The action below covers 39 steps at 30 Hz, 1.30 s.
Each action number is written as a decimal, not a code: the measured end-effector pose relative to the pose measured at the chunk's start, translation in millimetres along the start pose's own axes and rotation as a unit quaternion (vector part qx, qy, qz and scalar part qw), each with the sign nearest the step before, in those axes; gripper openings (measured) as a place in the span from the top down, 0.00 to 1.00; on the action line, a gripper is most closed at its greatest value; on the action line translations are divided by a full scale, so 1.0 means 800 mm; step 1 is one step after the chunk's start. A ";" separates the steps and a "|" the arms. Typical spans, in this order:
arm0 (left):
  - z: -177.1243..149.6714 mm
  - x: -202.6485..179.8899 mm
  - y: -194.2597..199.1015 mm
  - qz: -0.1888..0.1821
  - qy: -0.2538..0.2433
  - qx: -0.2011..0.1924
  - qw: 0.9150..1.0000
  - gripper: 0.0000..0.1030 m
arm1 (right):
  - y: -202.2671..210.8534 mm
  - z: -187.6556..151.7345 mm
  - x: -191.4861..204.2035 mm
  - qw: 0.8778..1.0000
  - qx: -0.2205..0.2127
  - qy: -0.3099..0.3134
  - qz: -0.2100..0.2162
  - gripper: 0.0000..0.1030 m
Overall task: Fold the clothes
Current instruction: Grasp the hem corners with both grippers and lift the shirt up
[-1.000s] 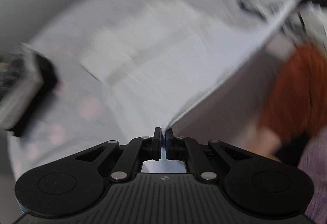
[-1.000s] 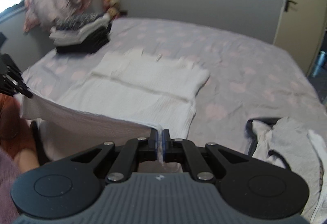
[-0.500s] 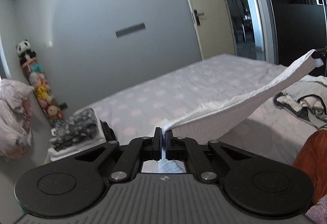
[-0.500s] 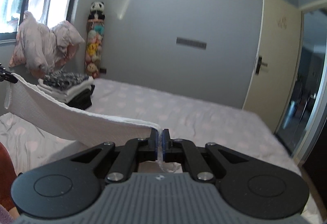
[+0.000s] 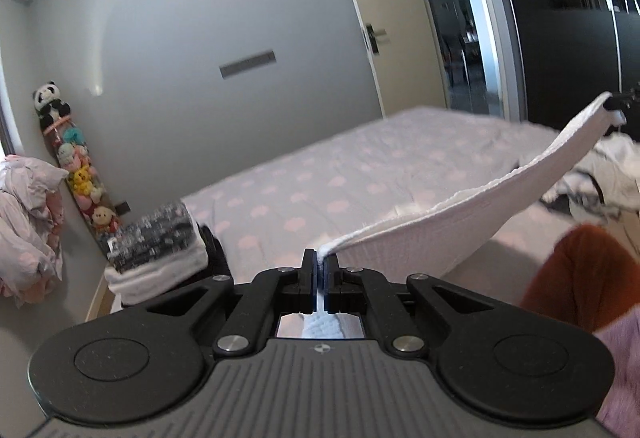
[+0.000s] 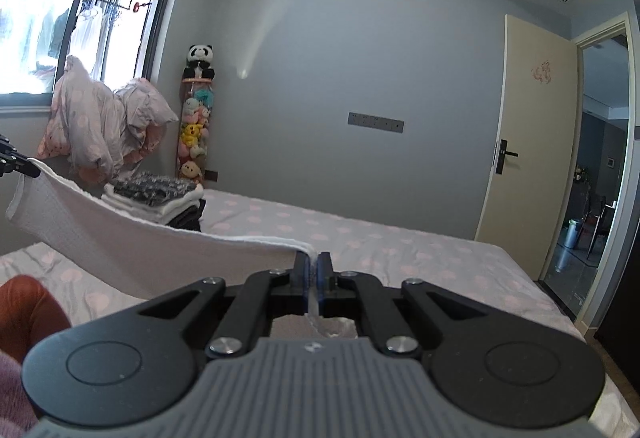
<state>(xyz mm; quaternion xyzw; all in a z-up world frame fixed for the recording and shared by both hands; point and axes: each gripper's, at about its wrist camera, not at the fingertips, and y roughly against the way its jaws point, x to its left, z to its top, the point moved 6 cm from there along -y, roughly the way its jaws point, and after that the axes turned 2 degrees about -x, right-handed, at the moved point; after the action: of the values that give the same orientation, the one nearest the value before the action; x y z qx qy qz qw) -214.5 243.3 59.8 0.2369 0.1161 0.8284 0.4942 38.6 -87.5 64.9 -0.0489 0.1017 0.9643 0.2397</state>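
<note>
Your left gripper point(image 5: 320, 261): jaws clamped on corner of white garment point(image 5: 460, 222). Your right gripper point(image 6: 313, 265): jaws pinched on opposite corner. Garment hangs stretched between both, sagging in middle, raised above bed point(image 5: 360, 166) with pink-patterned sheet. Folded stack point(image 6: 160, 198) sits on bed near window side. Unfolded clothes pile point(image 5: 608, 174) lies at other side. Plush toys point(image 6: 196, 126) hang in corner. No readable writing; door point(image 6: 532, 142) bears small pink decal, illegible.

The garment point(image 5: 432, 234) is hanging over the bed point(image 5: 360, 174) between the left gripper point(image 5: 321, 258) and right gripper point(image 6: 313, 264) — the folded stack point(image 6: 160, 194) is sitting behind it, the plush toys point(image 6: 195, 130) standing against the wall beyond.
</note>
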 end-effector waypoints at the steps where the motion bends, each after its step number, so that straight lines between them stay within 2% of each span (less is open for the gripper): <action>1: -0.005 -0.002 -0.006 0.000 -0.003 0.008 1.000 0.97 | -0.003 -0.008 0.001 1.000 0.007 -0.001 -0.002 0.96; 9: -0.019 -0.012 -0.083 0.004 -0.036 0.047 0.998 0.97 | -0.072 -0.057 -0.010 0.997 0.063 -0.030 -0.020 0.96; 17: 0.000 0.007 -0.170 0.023 -0.077 0.060 0.995 0.97 | -0.165 -0.059 -0.023 0.996 0.078 0.010 -0.047 0.96; 22: 0.016 0.026 -0.233 0.031 -0.089 0.068 0.993 0.97 | -0.241 -0.052 -0.032 0.994 0.079 0.037 -0.061 0.96; 31: 0.031 0.062 -0.388 0.041 -0.071 0.080 0.993 0.97 | -0.411 -0.063 -0.059 0.990 0.094 0.049 -0.095 0.96; 36: 0.002 0.073 -0.496 0.031 -0.058 0.122 0.990 0.97 | -0.518 -0.101 -0.073 0.986 0.117 0.061 -0.106 0.96; 39: -0.026 0.074 -0.558 0.020 -0.052 0.155 0.986 0.97 | -0.580 -0.140 -0.081 0.981 0.149 0.054 -0.108 0.96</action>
<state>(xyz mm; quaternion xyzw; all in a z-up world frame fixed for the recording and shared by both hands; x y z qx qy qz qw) 92.3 512.5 -132.4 0.3559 0.2125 0.7964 0.4403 320.3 259.9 -114.9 -0.0753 0.2514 0.9027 0.3411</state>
